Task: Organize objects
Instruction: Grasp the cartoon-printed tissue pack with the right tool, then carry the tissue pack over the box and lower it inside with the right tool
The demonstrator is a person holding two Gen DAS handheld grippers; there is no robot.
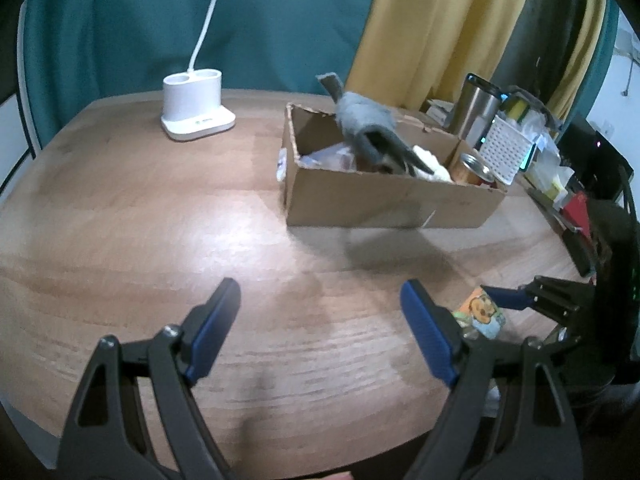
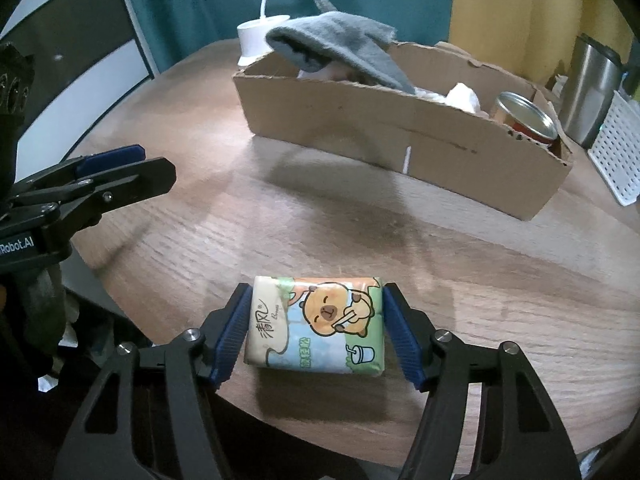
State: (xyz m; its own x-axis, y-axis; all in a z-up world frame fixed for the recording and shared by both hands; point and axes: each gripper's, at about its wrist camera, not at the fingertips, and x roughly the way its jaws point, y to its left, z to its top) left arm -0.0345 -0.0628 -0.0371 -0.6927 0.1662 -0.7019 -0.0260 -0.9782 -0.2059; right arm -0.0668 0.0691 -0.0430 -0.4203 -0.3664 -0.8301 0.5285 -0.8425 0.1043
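A tissue pack (image 2: 316,324) with a cartoon capybara lies on the round wooden table (image 2: 500,280) near its front edge. My right gripper (image 2: 316,328) has its blue pads against both sides of the pack. The pack also shows in the left wrist view (image 1: 482,312), beside the right gripper (image 1: 516,300). My left gripper (image 1: 320,320) is open and empty above bare table; it shows at the left of the right wrist view (image 2: 120,168). A cardboard box (image 1: 384,196) holds a grey sock (image 1: 364,120), a tin can (image 1: 474,168) and white items.
A white lamp base (image 1: 196,108) with a cord stands at the back left. A steel tumbler (image 1: 478,108), a white perforated basket (image 1: 508,148) and clutter sit at the right beyond the box. Curtains hang behind.
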